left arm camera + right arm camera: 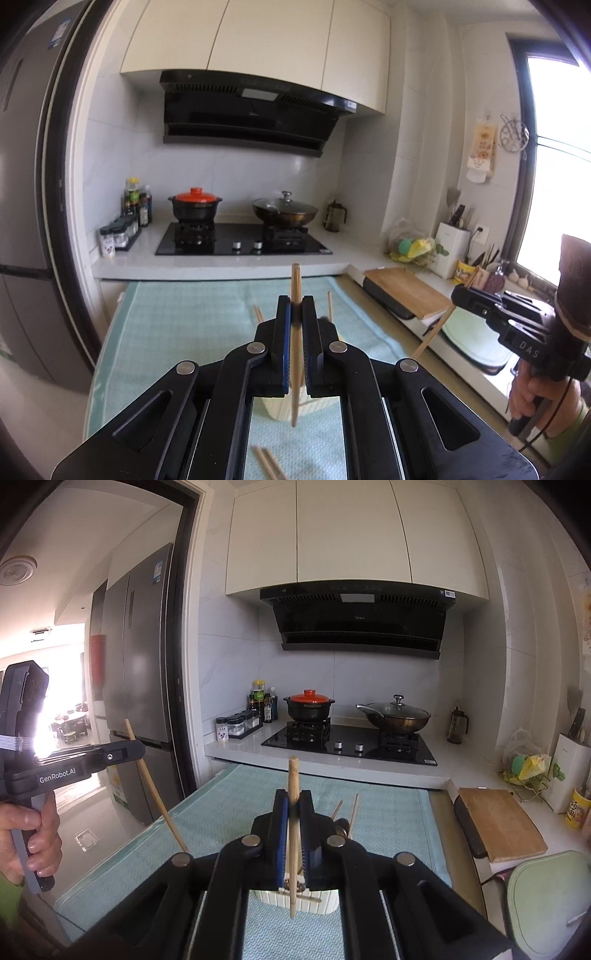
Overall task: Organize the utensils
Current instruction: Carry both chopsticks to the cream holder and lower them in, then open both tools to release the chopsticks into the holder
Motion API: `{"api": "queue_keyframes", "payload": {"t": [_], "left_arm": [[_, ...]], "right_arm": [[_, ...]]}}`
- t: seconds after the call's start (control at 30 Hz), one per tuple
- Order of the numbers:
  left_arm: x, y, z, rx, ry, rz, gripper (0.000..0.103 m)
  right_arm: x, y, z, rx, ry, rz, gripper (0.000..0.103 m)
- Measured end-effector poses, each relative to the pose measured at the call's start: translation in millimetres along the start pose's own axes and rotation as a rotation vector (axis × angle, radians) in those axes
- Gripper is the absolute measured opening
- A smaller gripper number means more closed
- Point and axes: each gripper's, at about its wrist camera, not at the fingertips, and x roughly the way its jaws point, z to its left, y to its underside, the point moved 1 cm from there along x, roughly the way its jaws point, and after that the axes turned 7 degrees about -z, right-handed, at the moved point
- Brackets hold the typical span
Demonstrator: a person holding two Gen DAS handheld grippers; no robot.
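Note:
My left gripper (296, 301) is shut on a wooden chopstick (295, 354), held upright above a white ribbed holder (314, 406) on the teal mat (177, 332). My right gripper (293, 794) is shut on another wooden chopstick (293, 834), held upright over the same white holder (325, 901), which has utensils in it. Loose chopsticks lie on the mat in the left wrist view (267, 461). Each gripper shows in the other view: the right one (458, 293) with its chopstick, the left one (138, 749) with its chopstick.
Behind the mat is a black gas hob (351, 744) with a red-lidded pot (309, 705) and a lidded wok (393, 714). Spice jars (236, 727) stand at its left. A wooden cutting board (498, 823) and a sink lie to the right. A fridge (140, 657) stands to the left.

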Motion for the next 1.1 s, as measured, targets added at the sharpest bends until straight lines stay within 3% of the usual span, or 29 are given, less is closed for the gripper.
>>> {"api": "queue_keyframes", "payload": {"t": [0.2, 0.4, 0.67, 0.9, 0.93, 1.0, 1.03, 1.07, 1.1], "left_arm": [[56.7, -16.7, -9.9, -0.022, -0.011, -0.012, 0.003], [115.5, 2.1, -9.3, -0.046, -0.027, 0.046, 0.003], [170.9, 53.3, 5.3, -0.086, -0.049, 0.212, 0.003], [195.1, 79.6, 22.2, -0.124, -0.071, 0.308, 0.005], [196.1, 80.1, 24.2, -0.129, -0.079, 0.316, 0.008], [194.4, 76.0, 28.3, -0.147, -0.079, 0.322, 0.032], [189.2, 71.0, 30.2, -0.153, -0.084, 0.311, 0.039], [181.8, 64.5, 31.8, -0.156, -0.089, 0.295, 0.049], [174.5, 56.4, 33.8, -0.158, -0.09, 0.278, 0.052]], "right_arm": [[35.5, -25.3, -9.8, 0.012, 0.018, -0.039, 0.006], [87.8, -11.6, -22.8, 0.018, 0.048, -0.004, 0.006], [165.0, 53.9, -65.6, 0.172, 0.045, 0.254, 0.006], [194.5, 91.6, -84.9, 0.266, 0.061, 0.378, 0.008], [196.3, 92.3, -86.6, 0.273, 0.071, 0.383, 0.008], [198.0, 88.4, -89.5, 0.274, 0.095, 0.391, 0.009], [196.8, 83.7, -90.4, 0.272, 0.099, 0.388, 0.01], [194.3, 77.1, -90.6, 0.265, 0.107, 0.38, 0.02], [189.2, 68.7, -90.5, 0.255, 0.112, 0.365, 0.034]]}}
